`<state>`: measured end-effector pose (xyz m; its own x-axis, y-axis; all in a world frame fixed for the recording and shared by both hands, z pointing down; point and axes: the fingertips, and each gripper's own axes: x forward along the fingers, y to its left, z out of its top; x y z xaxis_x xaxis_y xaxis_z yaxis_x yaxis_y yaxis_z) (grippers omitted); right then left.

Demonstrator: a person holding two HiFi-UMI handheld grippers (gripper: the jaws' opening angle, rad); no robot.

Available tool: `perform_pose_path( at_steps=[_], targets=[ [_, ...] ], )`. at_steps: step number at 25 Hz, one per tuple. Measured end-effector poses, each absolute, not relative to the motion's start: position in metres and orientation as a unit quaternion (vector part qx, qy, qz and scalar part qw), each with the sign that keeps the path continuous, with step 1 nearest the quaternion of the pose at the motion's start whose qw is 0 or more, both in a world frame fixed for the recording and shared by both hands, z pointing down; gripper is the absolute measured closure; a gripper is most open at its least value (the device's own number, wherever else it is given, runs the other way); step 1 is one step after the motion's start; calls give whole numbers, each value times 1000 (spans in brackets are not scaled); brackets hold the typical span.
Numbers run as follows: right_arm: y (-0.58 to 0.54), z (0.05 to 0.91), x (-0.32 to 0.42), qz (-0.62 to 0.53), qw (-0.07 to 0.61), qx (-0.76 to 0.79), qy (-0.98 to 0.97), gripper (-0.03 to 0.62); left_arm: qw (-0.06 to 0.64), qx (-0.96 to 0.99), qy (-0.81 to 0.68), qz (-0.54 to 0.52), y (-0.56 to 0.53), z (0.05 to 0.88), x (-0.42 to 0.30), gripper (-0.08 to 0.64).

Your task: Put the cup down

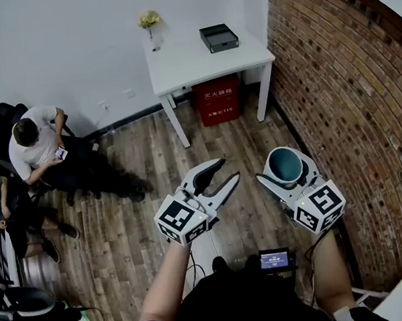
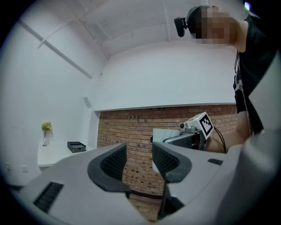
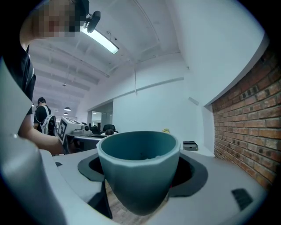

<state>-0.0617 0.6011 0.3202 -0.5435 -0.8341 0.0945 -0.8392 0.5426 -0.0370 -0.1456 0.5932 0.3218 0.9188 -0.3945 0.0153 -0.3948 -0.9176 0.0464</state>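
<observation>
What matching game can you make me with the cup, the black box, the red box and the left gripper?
Things:
1. cup
2. black box
3. red box
4. left gripper

Places or states:
A. under the white table
B. open, nothing in it
C. on the white table
D. held in the right gripper

Pairs: 1-D, 2-C, 3-A, 4-B

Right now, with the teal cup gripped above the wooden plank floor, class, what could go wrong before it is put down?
1. The teal cup is clamped in the right gripper over the wooden plank floor, with the white table well ahead; a slip could drop it.
2. The table holds a black open box and a small vase of yellow flowers; a careless landing could knock them.
</observation>
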Motion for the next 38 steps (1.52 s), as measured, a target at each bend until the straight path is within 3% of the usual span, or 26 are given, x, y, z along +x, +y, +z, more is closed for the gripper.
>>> perform_pose_path(
  at_steps=[22,38],
  targets=[
    [559,348,18,56,27,460,-886,193,28,970,-240,10,544,347,-78,382],
    [387,366,14,69,30,477,-876,193,41,972,-232,6,361,368,-86,382]
  ],
)
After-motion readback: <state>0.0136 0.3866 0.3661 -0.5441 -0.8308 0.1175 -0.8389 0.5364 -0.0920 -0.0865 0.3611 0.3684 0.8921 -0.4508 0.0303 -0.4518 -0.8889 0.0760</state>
